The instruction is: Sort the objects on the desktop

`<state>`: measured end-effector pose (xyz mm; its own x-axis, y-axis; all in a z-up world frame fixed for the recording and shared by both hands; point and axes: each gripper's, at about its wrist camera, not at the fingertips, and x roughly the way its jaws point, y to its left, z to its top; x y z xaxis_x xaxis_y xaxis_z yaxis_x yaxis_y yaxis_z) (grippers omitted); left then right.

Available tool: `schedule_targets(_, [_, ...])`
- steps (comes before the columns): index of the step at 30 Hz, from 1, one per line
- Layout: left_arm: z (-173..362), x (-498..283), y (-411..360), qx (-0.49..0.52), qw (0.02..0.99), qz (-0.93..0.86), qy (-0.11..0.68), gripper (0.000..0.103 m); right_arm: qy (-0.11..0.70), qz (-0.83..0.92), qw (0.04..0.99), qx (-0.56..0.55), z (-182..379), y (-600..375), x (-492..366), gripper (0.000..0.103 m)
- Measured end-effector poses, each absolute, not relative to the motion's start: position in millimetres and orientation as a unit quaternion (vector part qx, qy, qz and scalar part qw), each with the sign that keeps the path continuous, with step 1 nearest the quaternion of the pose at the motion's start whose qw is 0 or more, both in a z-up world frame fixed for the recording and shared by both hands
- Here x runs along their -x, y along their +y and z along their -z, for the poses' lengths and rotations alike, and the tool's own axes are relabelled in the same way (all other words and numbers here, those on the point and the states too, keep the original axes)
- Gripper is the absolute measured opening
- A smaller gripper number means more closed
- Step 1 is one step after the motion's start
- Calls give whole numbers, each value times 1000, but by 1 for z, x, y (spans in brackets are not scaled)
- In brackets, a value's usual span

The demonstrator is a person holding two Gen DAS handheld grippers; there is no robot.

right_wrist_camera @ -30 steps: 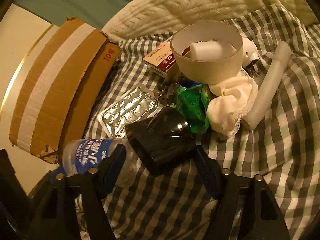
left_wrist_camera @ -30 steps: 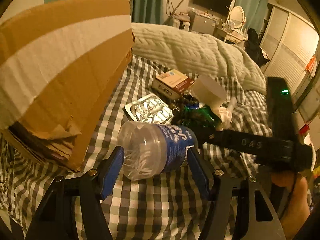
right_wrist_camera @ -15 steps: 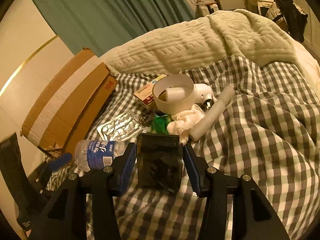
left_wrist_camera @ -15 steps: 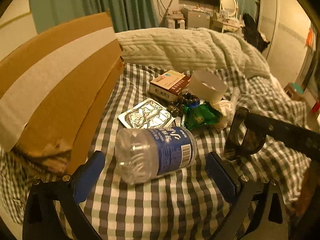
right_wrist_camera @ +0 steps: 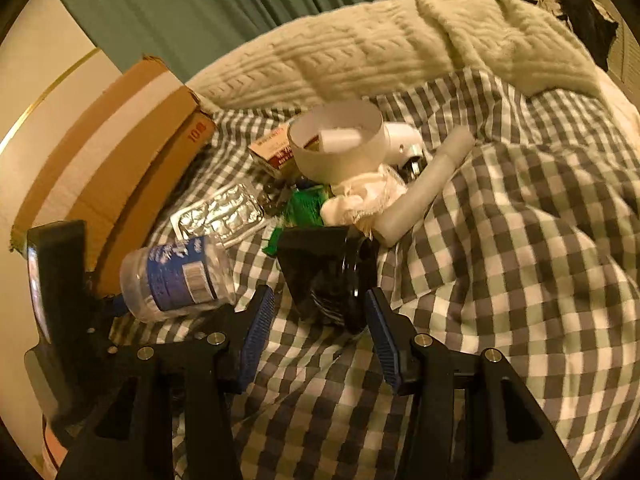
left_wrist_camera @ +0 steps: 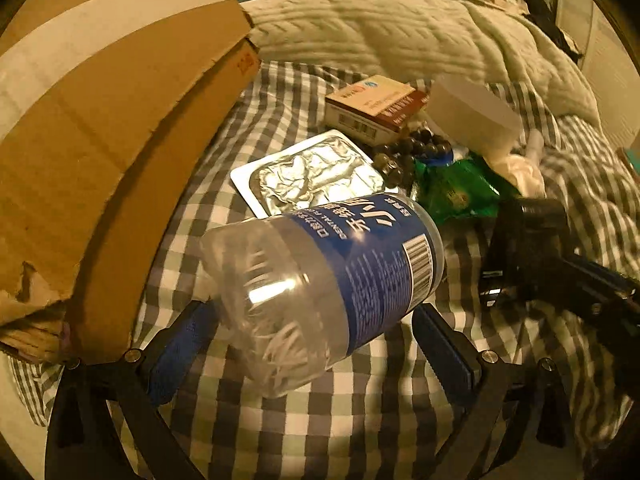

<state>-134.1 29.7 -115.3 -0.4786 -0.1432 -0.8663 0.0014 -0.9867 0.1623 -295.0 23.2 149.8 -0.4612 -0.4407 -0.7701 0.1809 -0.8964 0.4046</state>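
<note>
A clear plastic bottle with a blue label (left_wrist_camera: 324, 284) lies between the fingers of my left gripper (left_wrist_camera: 316, 352), which is shut on it and holds it tilted above the checked bedcover; it also shows in the right wrist view (right_wrist_camera: 176, 276). My right gripper (right_wrist_camera: 320, 332) is shut on a black container (right_wrist_camera: 328, 276), also seen from the left wrist (left_wrist_camera: 524, 248). Behind lie a foil blister pack (left_wrist_camera: 316, 176), a red-and-white medicine box (left_wrist_camera: 372, 108), dark beads (left_wrist_camera: 408, 152), a green packet (left_wrist_camera: 456, 192), a white tape ring (right_wrist_camera: 340, 144), a white cloth (right_wrist_camera: 360, 200) and a white tube (right_wrist_camera: 424, 188).
A large cardboard box (left_wrist_camera: 100, 120) with a white stripe stands at the left, close beside the bottle. A cream knitted blanket (right_wrist_camera: 380, 44) is heaped at the back. The checked bedcover (right_wrist_camera: 520, 260) stretches to the right. Green curtains and furniture stand far behind.
My left gripper has closed on the bottle and tilted it up. My right gripper still holds the black container, which has turned and now sits lower between the fingers.
</note>
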Motion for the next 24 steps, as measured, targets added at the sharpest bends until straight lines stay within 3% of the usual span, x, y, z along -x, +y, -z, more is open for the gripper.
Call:
schedule_targets(1, [115, 133, 30, -507, 43, 858, -72, 103, -133, 844, 184, -486, -149, 22, 297, 48])
schedule_targets(5, [117, 135, 33, -509, 41, 856, -79, 103, -115, 851, 186, -477, -152, 11, 300, 67])
schedule_targets(11, [115, 136, 36, -503, 31, 860, -74, 103, -98, 833, 175, -515, -129, -5, 321, 67])
schedule_targets(13, [115, 137, 34, -503, 21, 862, -64, 103, -105, 827, 174, -523, -121, -2, 324, 60])
schedule_targets(14, [114, 137, 33, -503, 18, 862, -58, 103, -113, 827, 169, -525, -119, 2, 324, 43])
schedule_targets(18, [109, 134, 21, -498, 5, 867, -18, 97, -151, 828, 168, -514, -120, 17, 320, 41])
schedule_targets(24, [102, 123, 10, -484, -6, 875, 25, 85, -145, 844, 164, -489, -133, 22, 305, 40])
